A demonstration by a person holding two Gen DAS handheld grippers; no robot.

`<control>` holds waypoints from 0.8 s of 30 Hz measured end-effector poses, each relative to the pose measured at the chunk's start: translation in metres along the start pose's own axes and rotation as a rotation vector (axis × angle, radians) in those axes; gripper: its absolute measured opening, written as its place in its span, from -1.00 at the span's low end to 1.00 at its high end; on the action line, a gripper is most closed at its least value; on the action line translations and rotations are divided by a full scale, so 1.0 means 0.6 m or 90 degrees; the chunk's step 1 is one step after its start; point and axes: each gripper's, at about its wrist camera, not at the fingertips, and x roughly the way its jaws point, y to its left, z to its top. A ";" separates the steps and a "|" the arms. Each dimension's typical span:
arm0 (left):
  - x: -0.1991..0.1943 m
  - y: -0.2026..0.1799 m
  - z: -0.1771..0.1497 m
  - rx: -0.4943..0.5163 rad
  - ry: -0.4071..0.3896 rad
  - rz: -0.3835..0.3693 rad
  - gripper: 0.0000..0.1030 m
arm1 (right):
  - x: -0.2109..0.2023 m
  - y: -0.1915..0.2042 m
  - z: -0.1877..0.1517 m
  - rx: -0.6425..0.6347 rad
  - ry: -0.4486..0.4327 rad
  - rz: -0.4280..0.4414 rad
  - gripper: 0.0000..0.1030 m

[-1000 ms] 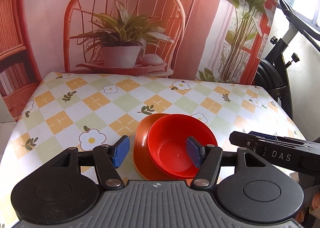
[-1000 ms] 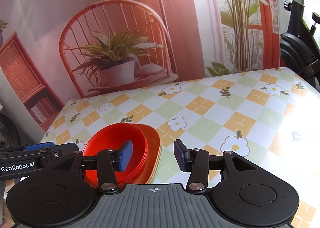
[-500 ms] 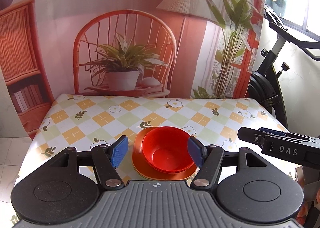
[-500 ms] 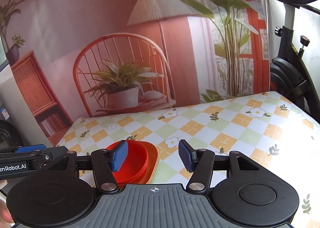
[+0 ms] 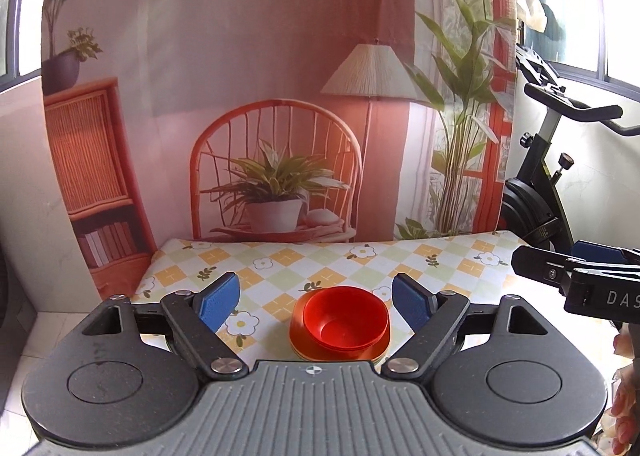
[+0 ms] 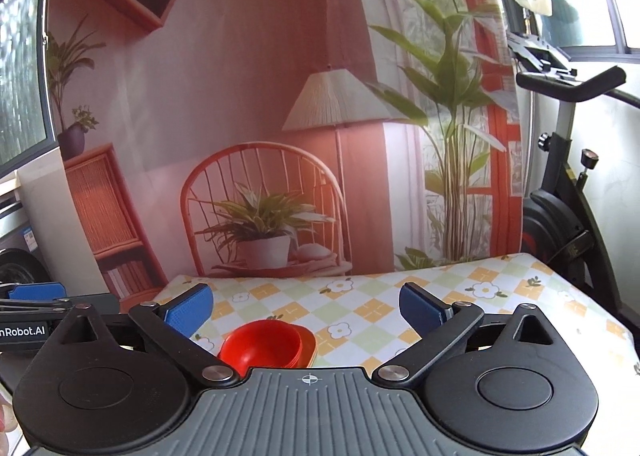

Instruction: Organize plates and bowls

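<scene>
A checked floral tabletop carries red bowls nested on orange plates; printed backdrop behind, exercise bike beside. Both grippers' fingers spread wide, empty.

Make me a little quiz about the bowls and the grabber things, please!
1. True or false: the red bowl sits on the orange plates.
2. Is the left gripper A) shut on the bowl, B) open and empty, or C) shut on a plate?
3. What printed shapes decorate the tablecloth?

Key:
1. True.
2. B; the right gripper is open and empty too.
3. Flowers, leaves and checks.
</scene>
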 end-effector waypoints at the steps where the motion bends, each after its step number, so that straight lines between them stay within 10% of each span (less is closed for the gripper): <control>1: -0.012 0.000 0.002 -0.001 -0.005 0.005 0.67 | -0.013 0.001 0.003 -0.003 -0.003 0.001 0.99; 24: -0.236 0.010 0.003 -0.031 -0.097 0.060 0.67 | -0.213 0.039 0.033 -0.027 -0.080 0.000 0.99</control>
